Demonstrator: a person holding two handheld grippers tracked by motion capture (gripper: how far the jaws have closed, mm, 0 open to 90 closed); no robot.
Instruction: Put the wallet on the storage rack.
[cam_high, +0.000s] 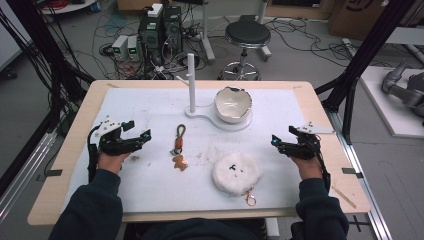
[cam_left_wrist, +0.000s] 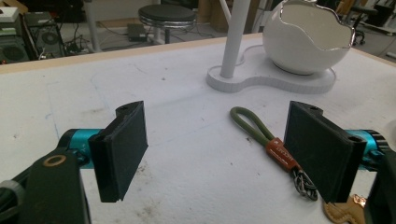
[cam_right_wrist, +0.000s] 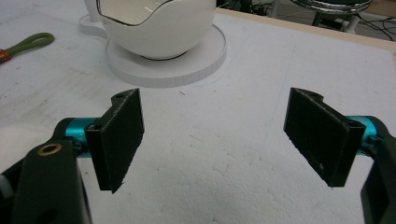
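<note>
A key ring with a green loop, brown leather tab and a small gingerbread charm (cam_high: 178, 147) lies mid-table; its loop (cam_left_wrist: 249, 125) runs just inside the right jaw in the left gripper view. A fluffy white round plush (cam_high: 236, 173) with a gold clasp rests near the front. A white stand with a post (cam_high: 191, 82) carries an egg-shaped white bowl (cam_high: 232, 104) (cam_right_wrist: 156, 28). My left gripper (cam_high: 142, 137) (cam_left_wrist: 224, 154) rests open at the table's left. My right gripper (cam_high: 276, 142) (cam_right_wrist: 215, 140) rests open at the right, over bare white mat.
A white mat (cam_high: 150, 185) covers the wooden table (cam_high: 75, 145). Beyond the far edge stand a black stool (cam_high: 247, 37), computer boxes (cam_high: 160, 30) and floor cables. Black frame posts (cam_high: 360, 60) rise at the right and left.
</note>
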